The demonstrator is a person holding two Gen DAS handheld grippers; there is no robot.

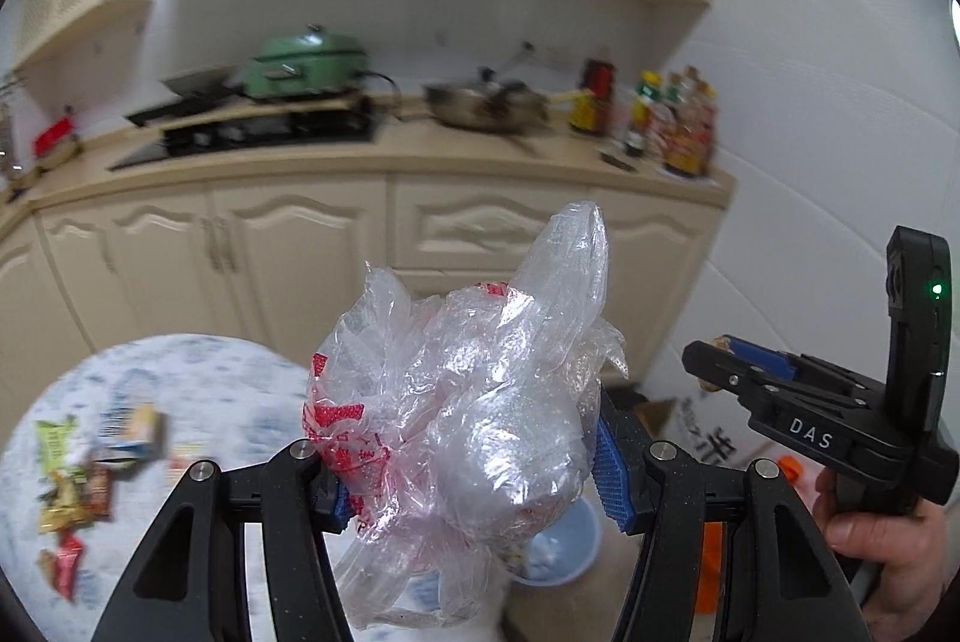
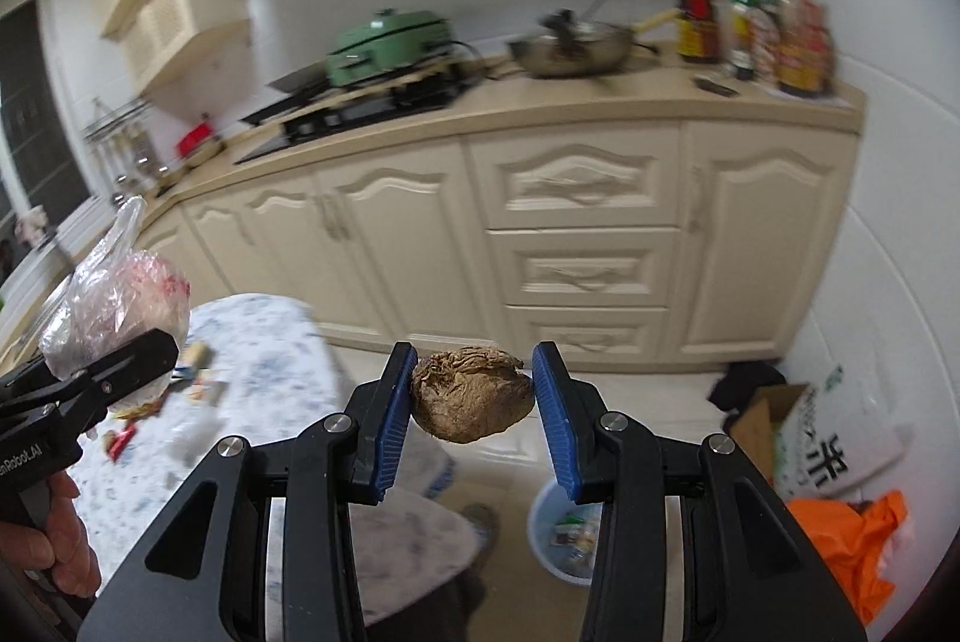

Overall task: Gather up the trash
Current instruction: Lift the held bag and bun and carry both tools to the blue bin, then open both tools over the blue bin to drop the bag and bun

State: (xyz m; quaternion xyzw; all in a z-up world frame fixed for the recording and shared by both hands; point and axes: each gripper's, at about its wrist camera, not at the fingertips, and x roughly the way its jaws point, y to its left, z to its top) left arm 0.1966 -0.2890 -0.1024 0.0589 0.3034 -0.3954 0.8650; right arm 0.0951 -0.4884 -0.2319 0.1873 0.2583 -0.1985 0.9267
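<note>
While angled down, left gripper (image 1: 474, 462) clamps plastic bag (image 1: 474, 402); right gripper (image 2: 474, 390) apparently pinches brown lump (image 2: 471, 393).

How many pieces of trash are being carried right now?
2: a crumpled plastic bag clamped in the left hand-held gripper, and a wrinkled brown lump between the pads of the right hand-held gripper.
</note>
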